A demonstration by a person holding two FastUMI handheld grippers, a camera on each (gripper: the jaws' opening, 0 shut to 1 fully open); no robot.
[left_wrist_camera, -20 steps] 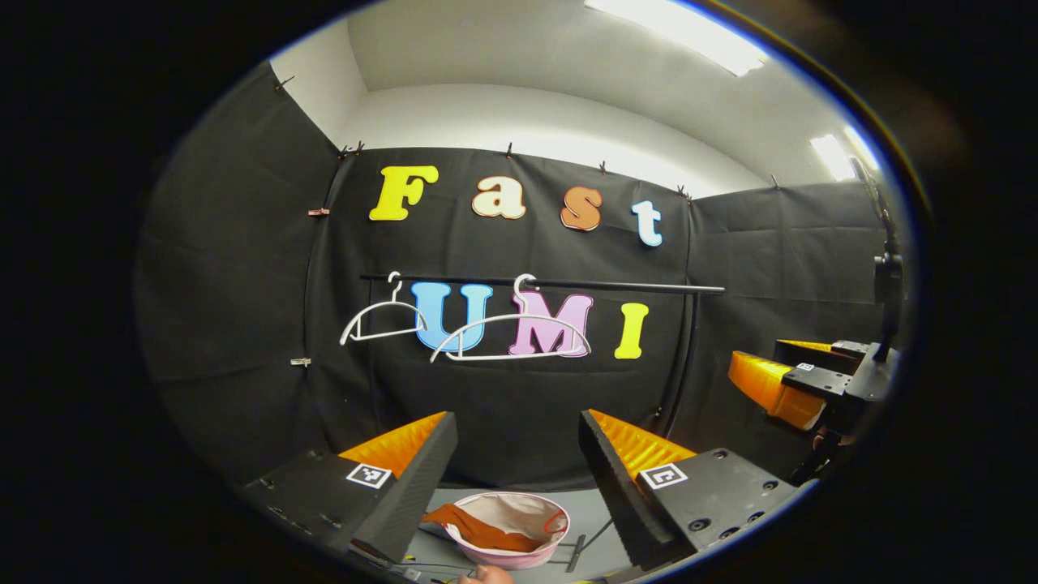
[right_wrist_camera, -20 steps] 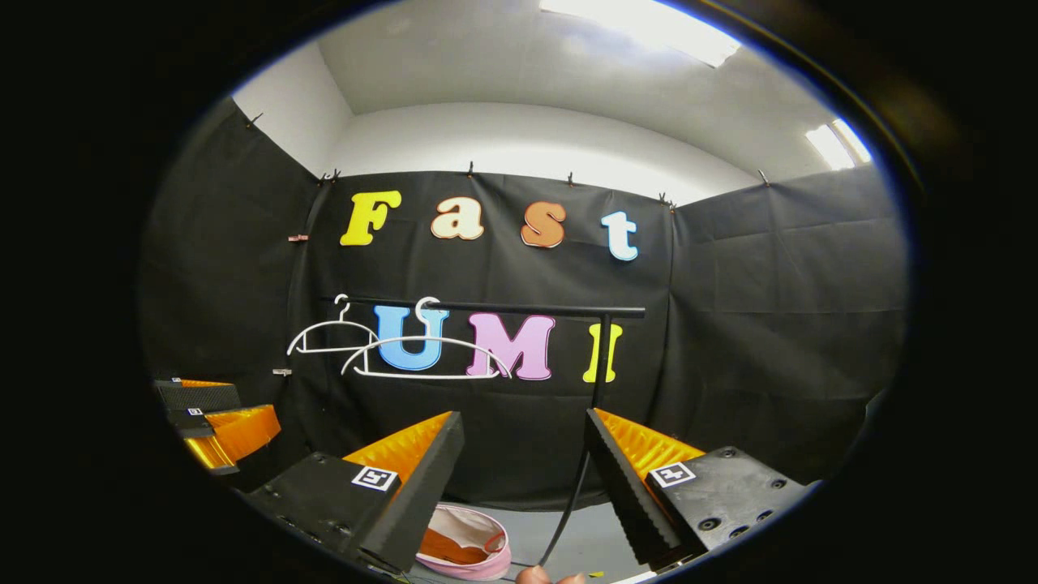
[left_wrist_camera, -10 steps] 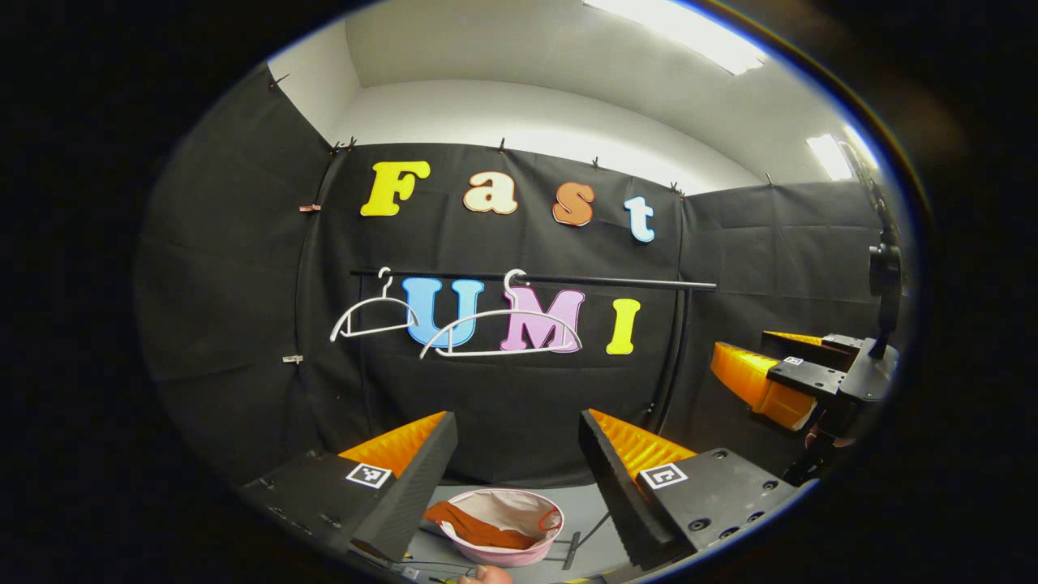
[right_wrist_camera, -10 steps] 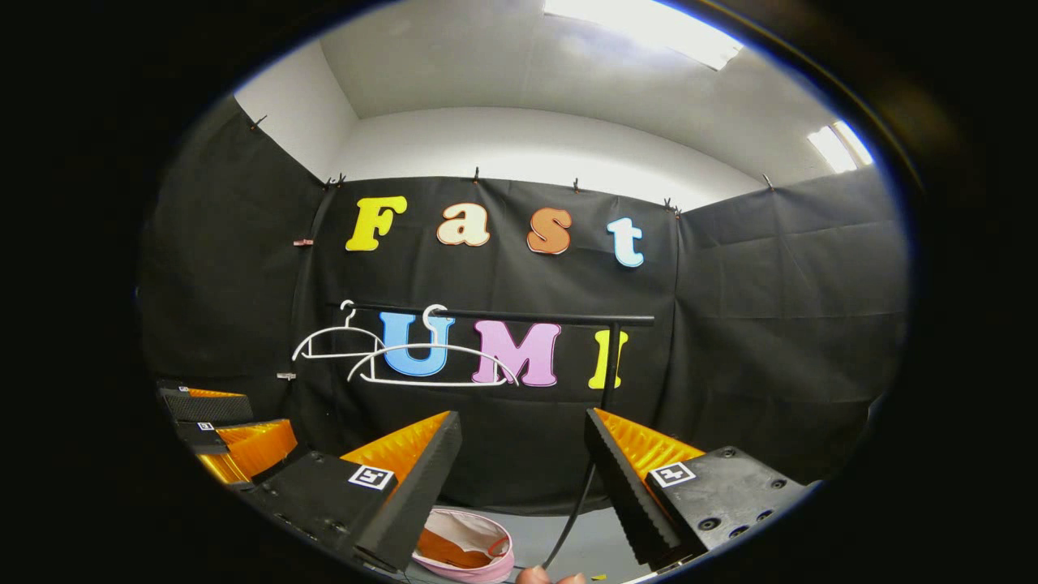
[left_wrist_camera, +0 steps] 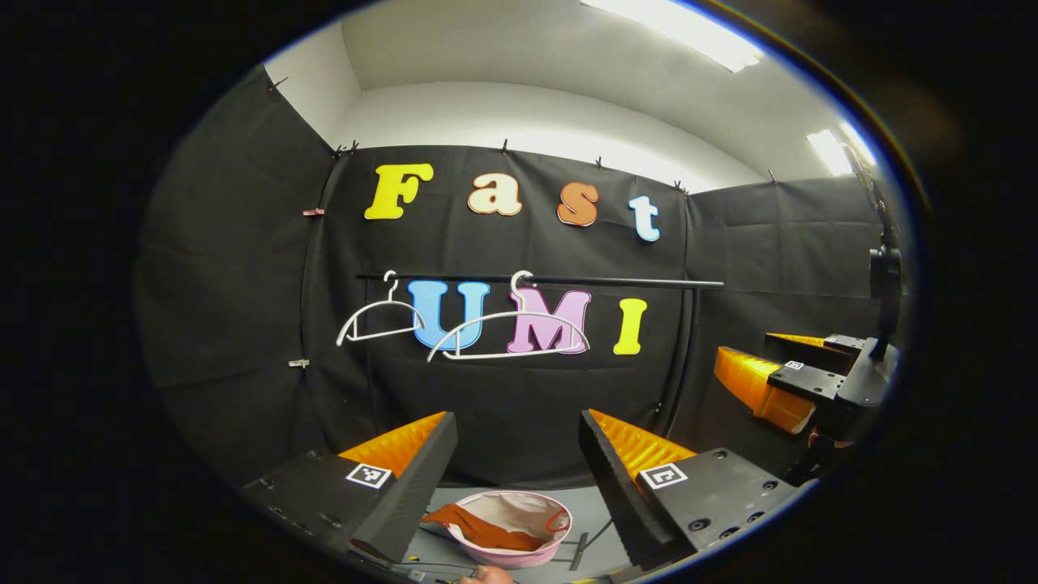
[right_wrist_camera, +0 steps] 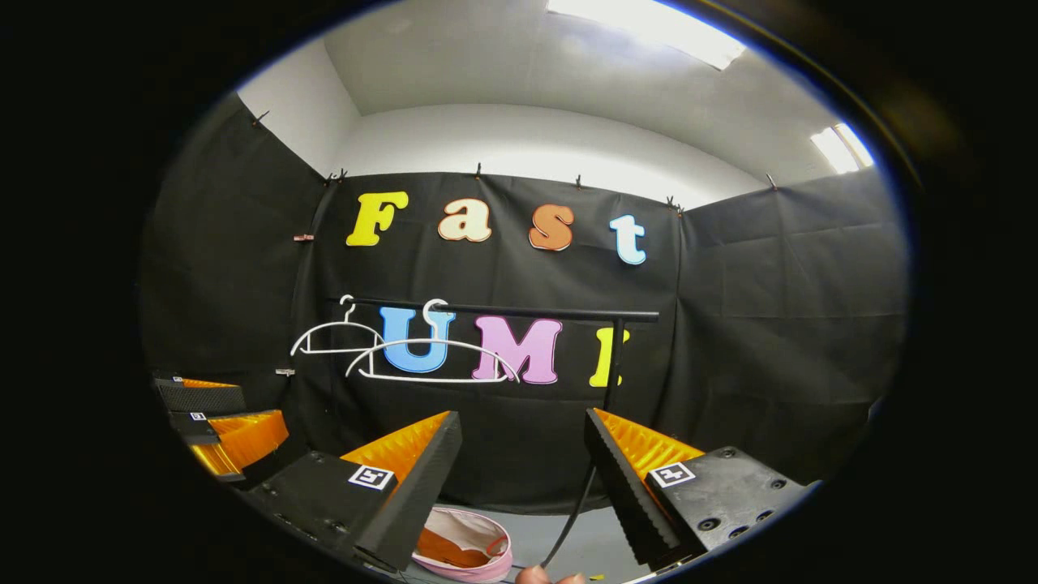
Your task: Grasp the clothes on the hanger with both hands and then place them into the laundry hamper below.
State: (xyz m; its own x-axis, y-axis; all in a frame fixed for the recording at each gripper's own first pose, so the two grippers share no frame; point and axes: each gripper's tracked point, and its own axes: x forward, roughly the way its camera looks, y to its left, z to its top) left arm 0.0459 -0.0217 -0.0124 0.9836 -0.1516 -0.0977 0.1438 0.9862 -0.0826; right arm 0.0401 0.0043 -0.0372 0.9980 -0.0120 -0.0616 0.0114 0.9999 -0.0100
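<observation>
- Low at the near edge of the left gripper view, the left gripper (left_wrist_camera: 517, 438) points toward the far wall, its two fingers spread wide apart with nothing between them.
- Between and below those fingers sits a round pink laundry hamper with a pale lining (left_wrist_camera: 512, 557) on a grey floor (left_wrist_camera: 588, 507).
- A rust-orange piece of clothing (left_wrist_camera: 480, 531) lies inside the hamper, draped over its left rim.
- Across the far wall runs a thin black horizontal clothes rail (left_wrist_camera: 543, 281).
- Two white plastic hangers hang from the rail, both bare: a smaller-looking one to the left (left_wrist_camera: 379, 318) and a wider-looking one just right of it (left_wrist_camera: 509, 326).
- A black upright pole (left_wrist_camera: 688, 349) supports the rail's right end.
- At the right edge of the left gripper view, the right gripper (left_wrist_camera: 770, 381) is held at about hanger height, well apart from the rail; I cannot tell its finger gap from this angle.
- Seen in the right gripper view, the right gripper (right_wrist_camera: 523, 442) also faces the far wall, fingers wide apart and holding nothing.
- The same hamper (right_wrist_camera: 466, 547) appears low between its fingers, toward the left one, with the orange clothing (right_wrist_camera: 446, 553) inside.
- The left gripper (right_wrist_camera: 219, 422) shows at the left edge of that view, its fingers visibly parted.
- The rail (right_wrist_camera: 519, 311) and both hangers (right_wrist_camera: 332, 334) (right_wrist_camera: 430, 357) appear on the far wall.
- A fingertip (right_wrist_camera: 535, 576) peeks in at the bottom edge.
</observation>
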